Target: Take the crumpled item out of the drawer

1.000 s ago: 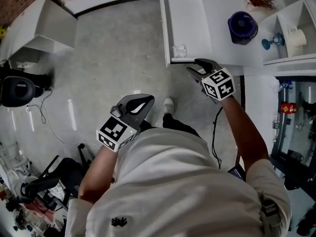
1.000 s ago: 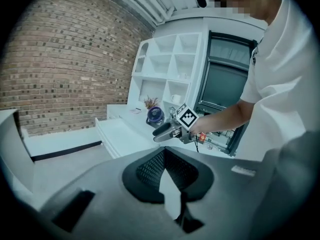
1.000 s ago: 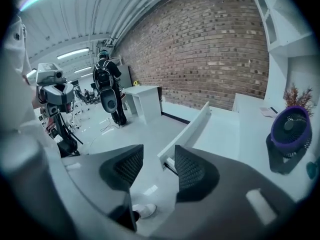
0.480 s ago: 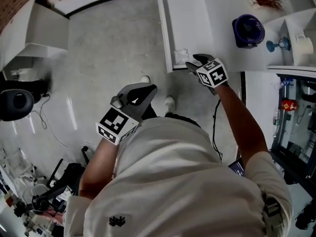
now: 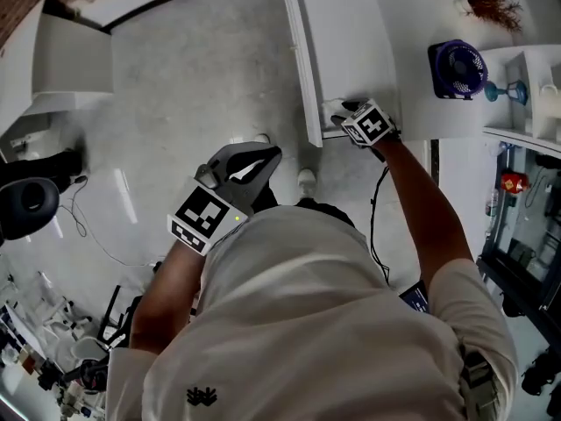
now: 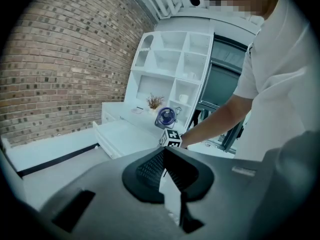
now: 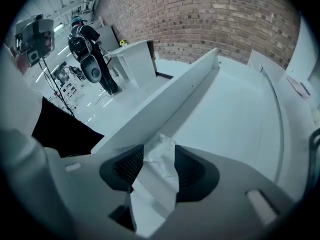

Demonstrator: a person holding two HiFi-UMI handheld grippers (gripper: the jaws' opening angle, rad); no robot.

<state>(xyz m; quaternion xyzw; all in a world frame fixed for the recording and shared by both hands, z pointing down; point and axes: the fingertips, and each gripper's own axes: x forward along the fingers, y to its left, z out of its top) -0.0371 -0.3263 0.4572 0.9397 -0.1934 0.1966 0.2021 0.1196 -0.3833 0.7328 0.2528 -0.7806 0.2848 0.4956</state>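
White crumpled item (image 7: 160,160) between right fingers (image 7: 192,171)

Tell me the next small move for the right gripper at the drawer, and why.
Probably close the right gripper on the crumpled paper. Its jaws stand apart with the paper between them, just inside the front wall of the open drawer, so nothing grips it yet. Lifting now would likely leave it behind.

Bright even indoor light, glare streaks on pale floor (image 5: 193,77), fisheye bending, dark vignetted corners
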